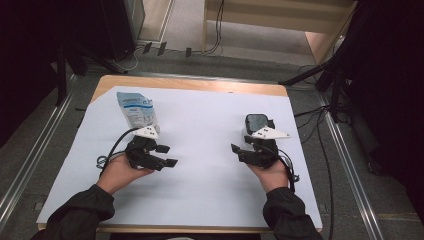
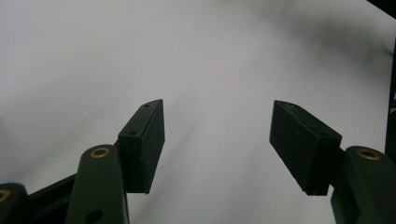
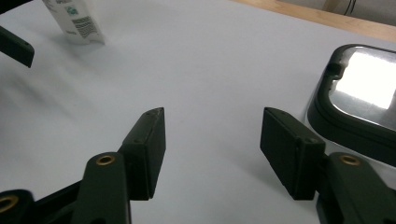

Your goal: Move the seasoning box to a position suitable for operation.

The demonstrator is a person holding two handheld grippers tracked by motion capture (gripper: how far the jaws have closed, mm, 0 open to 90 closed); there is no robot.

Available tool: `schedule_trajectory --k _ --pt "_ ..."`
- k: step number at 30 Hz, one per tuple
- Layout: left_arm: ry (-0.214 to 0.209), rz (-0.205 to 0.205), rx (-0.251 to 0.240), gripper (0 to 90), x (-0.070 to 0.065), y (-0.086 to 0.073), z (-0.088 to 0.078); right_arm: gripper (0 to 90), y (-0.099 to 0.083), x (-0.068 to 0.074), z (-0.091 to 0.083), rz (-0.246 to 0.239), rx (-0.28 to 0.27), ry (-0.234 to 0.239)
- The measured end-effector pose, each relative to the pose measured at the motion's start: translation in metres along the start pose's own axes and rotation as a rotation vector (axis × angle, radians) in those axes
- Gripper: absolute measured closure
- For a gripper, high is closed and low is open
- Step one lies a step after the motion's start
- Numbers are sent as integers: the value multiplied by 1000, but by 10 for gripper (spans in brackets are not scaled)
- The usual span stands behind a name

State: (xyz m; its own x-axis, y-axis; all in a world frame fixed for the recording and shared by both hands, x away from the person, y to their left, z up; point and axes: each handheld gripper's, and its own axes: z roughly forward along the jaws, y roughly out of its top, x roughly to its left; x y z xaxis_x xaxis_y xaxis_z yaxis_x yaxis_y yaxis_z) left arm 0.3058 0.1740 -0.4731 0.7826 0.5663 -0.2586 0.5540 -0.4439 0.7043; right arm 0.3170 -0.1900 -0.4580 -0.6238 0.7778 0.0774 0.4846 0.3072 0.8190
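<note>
A blue and white pouch point(image 1: 136, 111) lies at the far left of the white sheet, and its lower end with a barcode also appears as the pouch point(image 3: 74, 21) in the right gripper view. A dark container with a glossy lid point(image 1: 257, 121) stands at the right, close beside my right gripper point(image 1: 239, 146). My left gripper point(image 1: 168, 155) is just below the pouch and points right, apart from it. In the left gripper view the left gripper point(image 2: 218, 102) is open over bare white sheet. My right gripper point(image 3: 213, 111) is open too, with the container point(image 3: 359, 88) just to its right.
The white sheet point(image 1: 205, 130) covers most of the wooden table point(image 1: 200, 84). Dark stands, cables and floor rails surround the table. A jaw of the other gripper point(image 3: 16, 46) shows at the upper left of the right gripper view.
</note>
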Motion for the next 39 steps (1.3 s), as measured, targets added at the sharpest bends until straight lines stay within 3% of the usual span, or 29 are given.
schedule_trajectory --k 10,13,20,24,28,32,36,39 --pt "30 -5 -23 355 5 -3 -12 436 -1 7 0 -16 -11 7" --pt "30 -18 -25 356 9 -4 -16 493 1 2 -3 -22 -39 3" --pt "36 -11 -22 359 9 -2 -17 491 -3 -6 -6 -18 -34 2" --pt "32 -14 -17 361 11 -1 -18 503 -8 -11 -10 0 -54 19" --pt "31 -18 -2 364 12 0 -17 514 -16 -13 -19 50 -87 4" --pt "31 -5 -6 362 10 1 -16 516 -19 -13 -22 39 -116 2" --pt "23 2 -10 357 10 1 -15 515 -20 -13 -19 33 -101 -4" --pt "27 -5 -4 355 12 2 -13 495 -20 -15 -13 30 -59 1"
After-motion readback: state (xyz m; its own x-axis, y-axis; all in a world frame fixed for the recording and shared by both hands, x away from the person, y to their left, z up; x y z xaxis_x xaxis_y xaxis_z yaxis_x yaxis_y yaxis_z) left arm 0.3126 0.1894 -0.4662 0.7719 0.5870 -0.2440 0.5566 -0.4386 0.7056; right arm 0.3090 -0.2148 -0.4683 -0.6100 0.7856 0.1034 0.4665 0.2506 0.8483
